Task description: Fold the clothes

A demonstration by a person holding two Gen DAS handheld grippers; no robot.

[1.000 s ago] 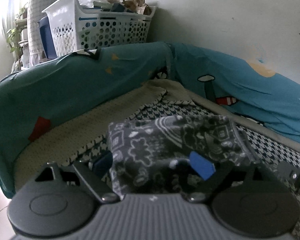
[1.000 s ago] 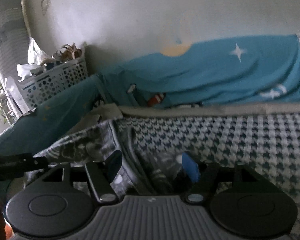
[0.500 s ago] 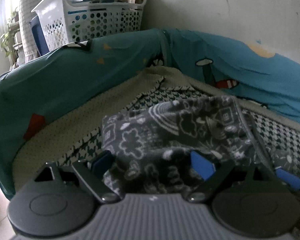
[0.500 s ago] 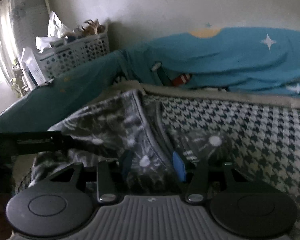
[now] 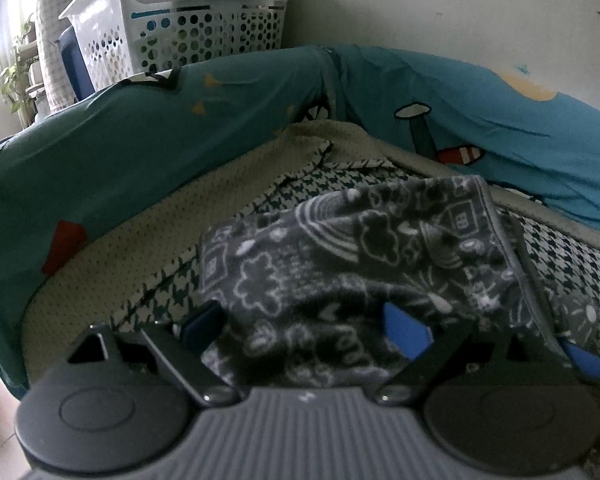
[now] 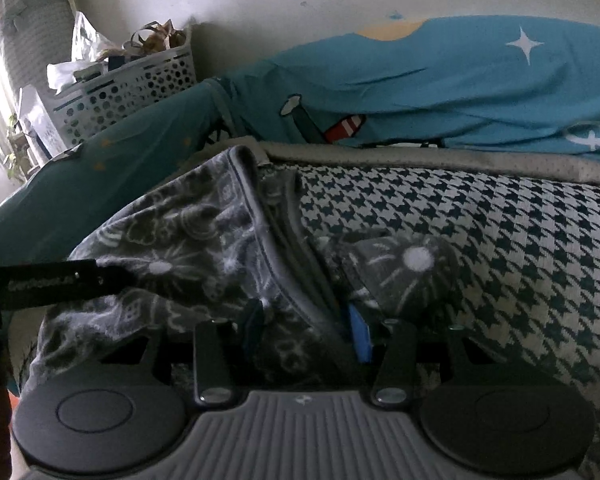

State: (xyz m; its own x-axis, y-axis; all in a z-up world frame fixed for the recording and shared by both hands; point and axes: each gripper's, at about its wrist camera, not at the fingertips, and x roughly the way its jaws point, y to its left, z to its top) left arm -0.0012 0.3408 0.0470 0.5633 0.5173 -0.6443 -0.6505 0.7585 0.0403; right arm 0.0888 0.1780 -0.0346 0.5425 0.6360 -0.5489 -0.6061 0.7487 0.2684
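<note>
While draped over the houndstooth-patterned sofa seat cover, dark grey doodle-print fleece garment pinched by right gripper; sits between left gripper's 2 spread blue pads.

White lettering is seen on the black bar at the left of the right wrist view, but it is too blurred to be read.

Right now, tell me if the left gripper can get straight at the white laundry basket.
Probably not. The left gripper has its jaws wide with the dark patterned garment draped between them, and the teal-covered sofa arm rises between it and the white laundry basket behind.
</note>
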